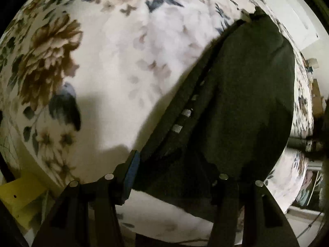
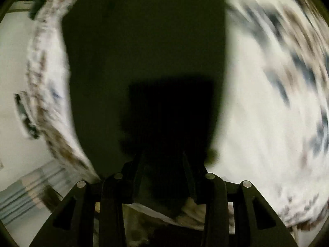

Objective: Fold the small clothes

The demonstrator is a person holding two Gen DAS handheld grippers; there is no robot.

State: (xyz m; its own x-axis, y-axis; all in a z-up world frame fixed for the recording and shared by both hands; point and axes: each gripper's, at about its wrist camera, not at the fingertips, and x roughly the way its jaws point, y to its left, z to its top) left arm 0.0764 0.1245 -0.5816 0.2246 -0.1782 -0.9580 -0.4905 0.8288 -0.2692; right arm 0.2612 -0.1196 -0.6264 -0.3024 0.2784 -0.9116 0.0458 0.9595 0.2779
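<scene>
Dark olive garment [image 1: 236, 103]: lies on the flower-printed bedcover [image 1: 115, 65], near the bed's edge on the side where floor shows.

Left gripper [image 1: 174, 177]: fingers part-way apart. The blue-padded finger [image 1: 131, 177] sits at the cloth's hem; the other finger is lost against dark fabric. Cloth runs between the two, but whether the pads press on it I cannot tell.

Right gripper [image 2: 164, 164]: fingers part-way apart, hanging over the same dark cloth [image 2: 144, 41]. Deep shadow between the tips; grip or no grip cannot be told. View heavily blurred.

Progress, as judged: early to middle. The piece is spread as a long panel, mostly flat, with one layer seemingly lapped over near the left fingers. No compact folded bundle visible. Remaining: bring the ends together, flatten, set aside.

Appearance: matte, soft knit look; a seam with a row of small pale marks [image 1: 185, 119] runs lengthwise; one rounded end away from the grippers.
</scene>
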